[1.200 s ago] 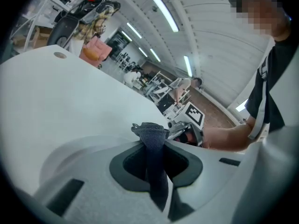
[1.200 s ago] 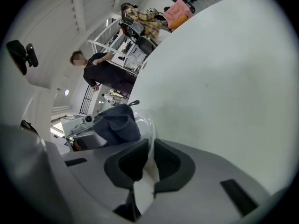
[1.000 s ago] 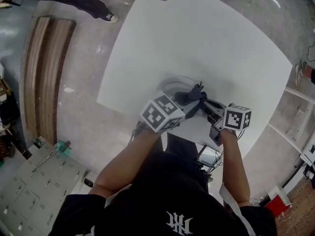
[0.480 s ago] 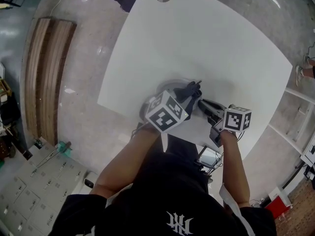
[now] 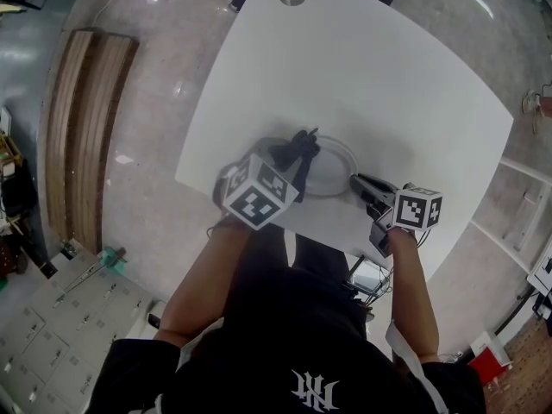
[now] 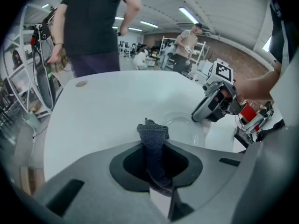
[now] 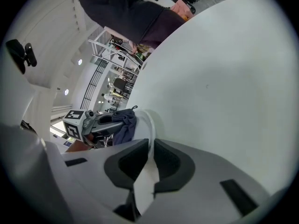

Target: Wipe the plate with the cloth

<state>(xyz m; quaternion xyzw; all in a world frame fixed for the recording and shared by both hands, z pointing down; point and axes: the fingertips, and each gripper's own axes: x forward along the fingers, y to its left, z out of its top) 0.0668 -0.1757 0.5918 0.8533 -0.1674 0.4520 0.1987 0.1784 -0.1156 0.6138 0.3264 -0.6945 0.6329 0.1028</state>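
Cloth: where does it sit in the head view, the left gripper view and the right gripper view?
Head view: cloth left of centre, at the left edge of the plate.
Left gripper view: lower centre, clamped between the jaws.
Right gripper view: left of centre, beside the plate's rim.
Shared landmark: the plate, seen in all three.

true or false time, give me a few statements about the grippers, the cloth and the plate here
1. The left gripper is shut on a dark cloth. True.
2. The right gripper is empty, with its jaws wide apart. False: it is clamped on the rim of the plate.
3. The plate sits on a white table. True.
4. The cloth is bright red. False: it is dark grey-blue.
5. Nobody else is near the table. False: a person in a dark top stands at its far edge.
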